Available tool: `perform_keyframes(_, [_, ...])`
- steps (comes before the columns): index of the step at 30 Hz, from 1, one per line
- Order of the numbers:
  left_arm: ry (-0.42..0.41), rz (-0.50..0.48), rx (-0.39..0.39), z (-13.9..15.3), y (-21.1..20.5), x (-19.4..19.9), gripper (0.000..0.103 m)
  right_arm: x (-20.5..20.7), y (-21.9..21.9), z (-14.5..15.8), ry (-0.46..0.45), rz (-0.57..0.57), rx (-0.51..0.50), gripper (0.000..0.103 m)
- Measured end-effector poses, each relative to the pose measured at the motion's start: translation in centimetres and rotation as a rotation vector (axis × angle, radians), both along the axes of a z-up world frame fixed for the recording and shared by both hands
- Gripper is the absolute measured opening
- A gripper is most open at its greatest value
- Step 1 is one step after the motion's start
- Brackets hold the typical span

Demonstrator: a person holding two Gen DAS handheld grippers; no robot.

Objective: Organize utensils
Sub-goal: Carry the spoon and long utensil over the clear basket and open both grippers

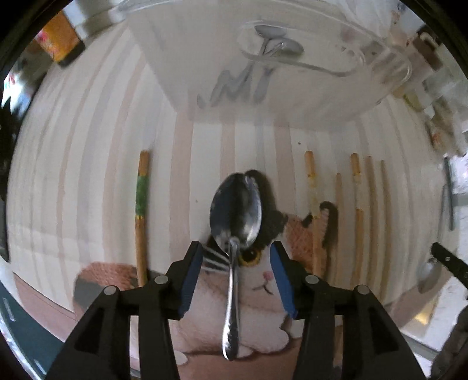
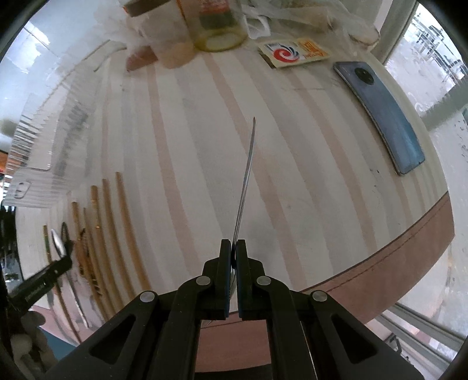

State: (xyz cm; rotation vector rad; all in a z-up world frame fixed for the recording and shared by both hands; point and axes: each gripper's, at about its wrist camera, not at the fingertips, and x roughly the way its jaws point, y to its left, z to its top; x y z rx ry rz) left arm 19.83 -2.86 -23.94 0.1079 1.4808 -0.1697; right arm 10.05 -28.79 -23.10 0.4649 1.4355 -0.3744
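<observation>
In the left wrist view a steel spoon (image 1: 235, 216) lies between the open fingers of my left gripper (image 1: 237, 274), bowl pointing away, over a cat-face mat (image 1: 263, 280). The pads do not touch it. Several wooden chopsticks (image 1: 358, 210) lie to its right and one green-banded chopstick (image 1: 142, 213) to its left. A clear ribbed container (image 1: 263, 58) with spoons inside stands ahead. In the right wrist view my right gripper (image 2: 233, 254) is shut on a thin metal utensil (image 2: 245, 181) seen edge-on, held above the striped table. The chopsticks (image 2: 96, 233) lie at the left.
The striped tablecloth (image 2: 292, 146) covers the table. A blue phone (image 2: 383, 117) lies at the right edge, with a printed card (image 2: 292, 52), jars (image 2: 219, 26) and plastic bags at the back. The clear container (image 2: 49, 146) shows at the left. An orange box (image 1: 61, 41) stands at the far left.
</observation>
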Motion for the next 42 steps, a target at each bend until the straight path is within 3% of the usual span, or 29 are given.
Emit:
perform_keyframes(4, [-0.018,-0.004,0.038,0.0,-0.7,0.3,0.045,0.0,-0.2,-0.6,0.026,0.006,-0.021,0.003])
perform_keyframes(11, [-0.031,-0.001,0.036,-0.1,-1.1,0.7,0.044,0.2,0.0,-2.0,0.056,0.006,-0.036,0.003])
perform_keyframes(13, [-0.037,-0.014,0.035,0.0,-0.7,1.2,0.032,0.5,0.2,-2.1,0.058,0.008,-0.040,0.003])
perform_keyframes(16, [-0.043,-0.022,0.043,0.0,-0.9,1.4,0.032,0.9,0.4,-2.3,0.061,0.017,-0.047,0.003])
perform_keyframes(25, [-0.058,-0.003,0.020,1.3,-0.1,1.2,0.032,1.3,1.8,-0.4,0.032,0.029,-0.042,0.003])
perform_keyframes(34, [-0.159,-0.005,-0.020,6.9,0.2,0.8,0.032,2.4,2.9,3.6,-0.047,0.069,-0.027,0.003])
perform_keyframes(42, [-0.287,0.002,-0.084,15.1,1.7,0.9,0.031,4.6,3.9,8.2,-0.167,0.120,0.008,0.003])
